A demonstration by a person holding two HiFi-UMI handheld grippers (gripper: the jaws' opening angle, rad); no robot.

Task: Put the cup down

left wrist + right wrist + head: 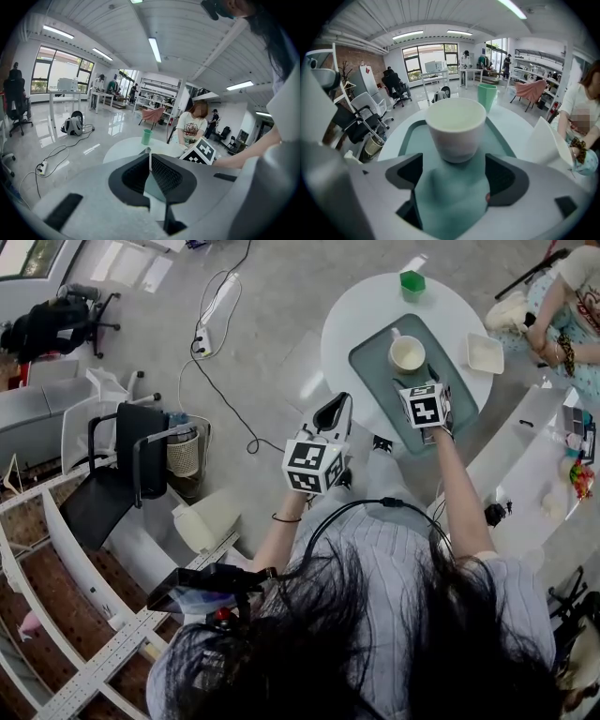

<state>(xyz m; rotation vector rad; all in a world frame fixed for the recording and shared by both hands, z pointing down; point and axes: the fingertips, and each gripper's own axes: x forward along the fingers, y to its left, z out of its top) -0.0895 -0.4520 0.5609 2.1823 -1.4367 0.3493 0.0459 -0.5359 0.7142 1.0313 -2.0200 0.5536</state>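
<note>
My right gripper point(454, 177) has its jaws wide apart with nothing between them. The cup point(454, 126) stands upright just ahead of them on the tray point(412, 138). My left gripper point(150, 174) is closed and empty. The cup looks ceramic, so probably stiff, smooth and breakable. I'd grip across its wall, gently.

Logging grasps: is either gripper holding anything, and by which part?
Nothing is held. The white cup stands free on the teal tray before the open right gripper; the left gripper is shut, empty.
</note>
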